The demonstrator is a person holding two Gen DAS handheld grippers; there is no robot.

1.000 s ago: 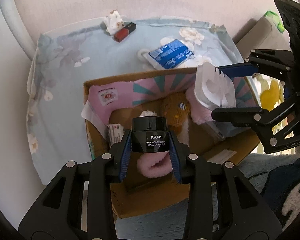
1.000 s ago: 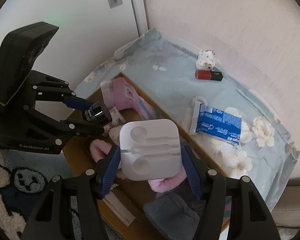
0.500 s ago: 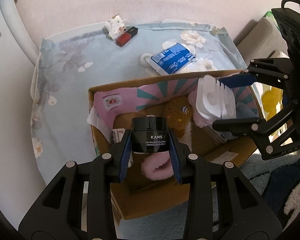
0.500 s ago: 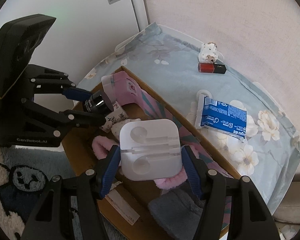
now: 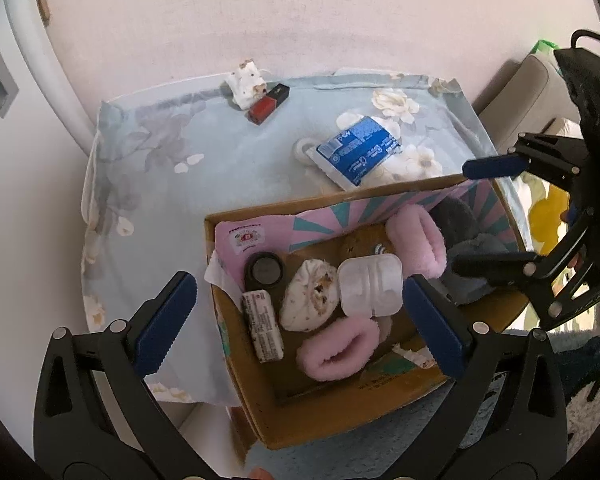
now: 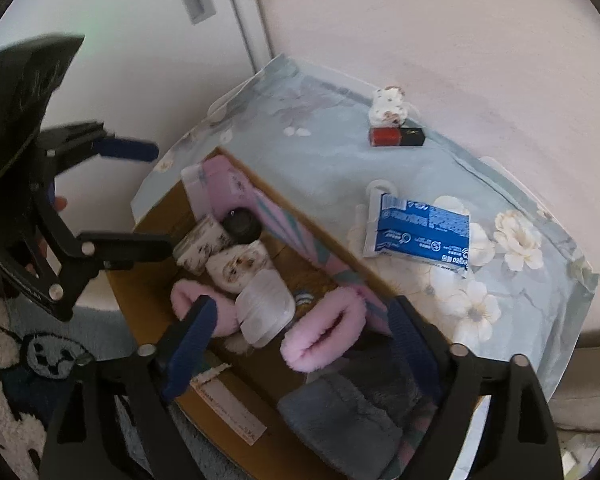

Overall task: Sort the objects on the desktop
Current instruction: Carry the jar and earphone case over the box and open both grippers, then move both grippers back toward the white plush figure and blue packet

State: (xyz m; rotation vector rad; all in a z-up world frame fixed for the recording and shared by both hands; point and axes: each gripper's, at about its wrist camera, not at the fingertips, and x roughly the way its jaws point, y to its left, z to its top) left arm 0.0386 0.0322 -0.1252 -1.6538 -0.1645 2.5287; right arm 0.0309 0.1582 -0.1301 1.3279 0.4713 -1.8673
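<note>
A cardboard box [image 5: 324, 428] [image 6: 152, 216] stands against the table's front edge. Inside lie the black cream jar [image 5: 265, 270] [image 6: 242, 225], the white plastic case [image 5: 370, 286] [image 6: 265, 307], pink fluffy pieces [image 5: 338, 348] [image 6: 324, 330], a white plush [image 5: 310, 294] and a small printed box [image 5: 262, 326]. My left gripper [image 5: 300, 320] is open and empty above the box. My right gripper [image 6: 300, 344] is open and empty above the box too; it also shows in the left wrist view [image 5: 484, 216].
On the flowered blue tablecloth [image 5: 172, 168] lie a blue packet [image 5: 358, 148] [image 6: 420, 232], a red and black lipstick box [image 5: 269, 103] [image 6: 396, 136] and a small white toy [image 5: 246, 83] [image 6: 388, 106] by the wall. A grey plush [image 6: 356, 412] fills the box's right end. A rug covers the floor.
Both grippers opened. The black jar dropped from the left gripper into the box. The white case dropped from the right gripper into the box. Both grippers rose a little.
</note>
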